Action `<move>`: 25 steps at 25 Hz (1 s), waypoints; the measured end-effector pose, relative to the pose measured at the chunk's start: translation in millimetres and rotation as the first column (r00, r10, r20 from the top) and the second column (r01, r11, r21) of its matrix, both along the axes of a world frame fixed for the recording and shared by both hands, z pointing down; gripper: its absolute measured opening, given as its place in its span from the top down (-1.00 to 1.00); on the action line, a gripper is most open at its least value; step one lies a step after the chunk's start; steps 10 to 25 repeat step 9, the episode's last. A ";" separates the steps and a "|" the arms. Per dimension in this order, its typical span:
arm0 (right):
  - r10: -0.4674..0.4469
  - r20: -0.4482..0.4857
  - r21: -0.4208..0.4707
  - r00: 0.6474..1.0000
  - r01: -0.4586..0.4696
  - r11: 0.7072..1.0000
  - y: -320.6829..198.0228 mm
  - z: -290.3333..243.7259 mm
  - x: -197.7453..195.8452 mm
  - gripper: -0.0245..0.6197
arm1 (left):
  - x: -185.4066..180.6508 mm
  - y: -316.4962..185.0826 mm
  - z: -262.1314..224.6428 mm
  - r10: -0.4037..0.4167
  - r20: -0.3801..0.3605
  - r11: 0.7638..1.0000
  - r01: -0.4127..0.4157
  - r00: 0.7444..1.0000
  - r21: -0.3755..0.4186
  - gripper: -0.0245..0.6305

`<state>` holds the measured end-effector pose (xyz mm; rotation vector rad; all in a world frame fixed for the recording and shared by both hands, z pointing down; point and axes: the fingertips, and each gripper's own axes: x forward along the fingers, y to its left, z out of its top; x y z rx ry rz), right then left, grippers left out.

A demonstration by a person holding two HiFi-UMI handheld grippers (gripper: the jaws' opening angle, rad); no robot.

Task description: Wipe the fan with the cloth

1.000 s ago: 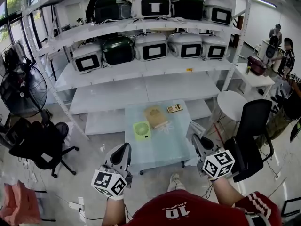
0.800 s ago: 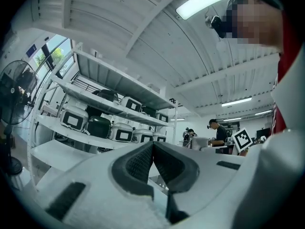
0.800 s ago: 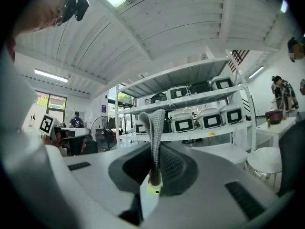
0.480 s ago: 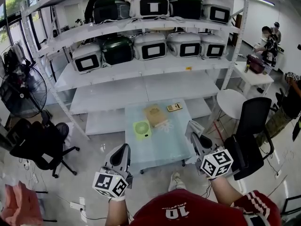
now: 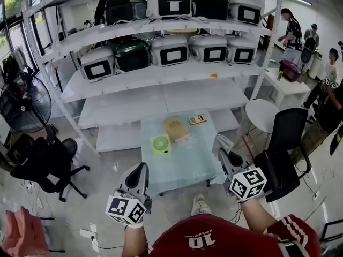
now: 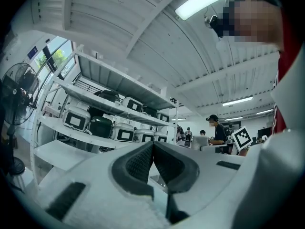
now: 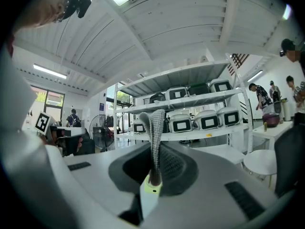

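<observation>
A small green fan (image 5: pixel 161 144) lies on the low glass table (image 5: pixel 187 167) in front of me. My right gripper (image 5: pixel 221 155) hovers over the table's near right corner and is shut on a grey knitted cloth (image 5: pixel 224 142). In the right gripper view the cloth (image 7: pixel 155 128) stands up folded between the jaws of that gripper (image 7: pixel 154 168). My left gripper (image 5: pixel 141 169) hangs at the table's near left corner. In the left gripper view its pads meet with nothing between them (image 6: pixel 153 152). Both grippers are well short of the fan.
A brown packet (image 5: pixel 176 128) and a calculator (image 5: pixel 198 119) lie farther back on the table. White shelves (image 5: pixel 161 74) with rice cookers stand behind. Black chairs sit at left (image 5: pixel 45 167) and right (image 5: pixel 283 143); a round white table (image 5: pixel 263 115) and people are at right.
Both grippers have held their places and the cloth stays clamped. The people at the far right have moved about.
</observation>
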<state>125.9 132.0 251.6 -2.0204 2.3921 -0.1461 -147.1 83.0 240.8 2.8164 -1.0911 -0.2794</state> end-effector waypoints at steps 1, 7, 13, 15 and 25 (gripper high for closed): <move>0.000 -0.001 -0.002 1.000 0.000 1.000 0.6 0.2 0.1 0.86 | 0.8 0.6 0.5 0.001 -0.001 1.000 -0.001 1.000 -0.001 0.92; -0.005 0.003 -0.008 1.000 0.005 1.000 4.3 2.1 -0.7 0.86 | 2.9 4.9 3.0 0.010 -0.010 1.000 -0.010 1.000 -0.011 0.92; -0.006 0.005 -0.006 1.000 0.006 1.000 5.5 1.2 -2.0 0.86 | 2.1 6.2 2.2 0.012 -0.016 1.000 -0.013 1.000 -0.013 0.92; -0.006 0.005 -0.006 1.000 0.006 1.000 5.5 1.2 -2.0 0.86 | 2.1 6.2 2.2 0.012 -0.016 1.000 -0.013 1.000 -0.013 0.92; -0.006 0.005 -0.006 1.000 0.006 1.000 5.5 1.2 -2.0 0.86 | 2.1 6.2 2.2 0.012 -0.016 1.000 -0.013 1.000 -0.013 0.92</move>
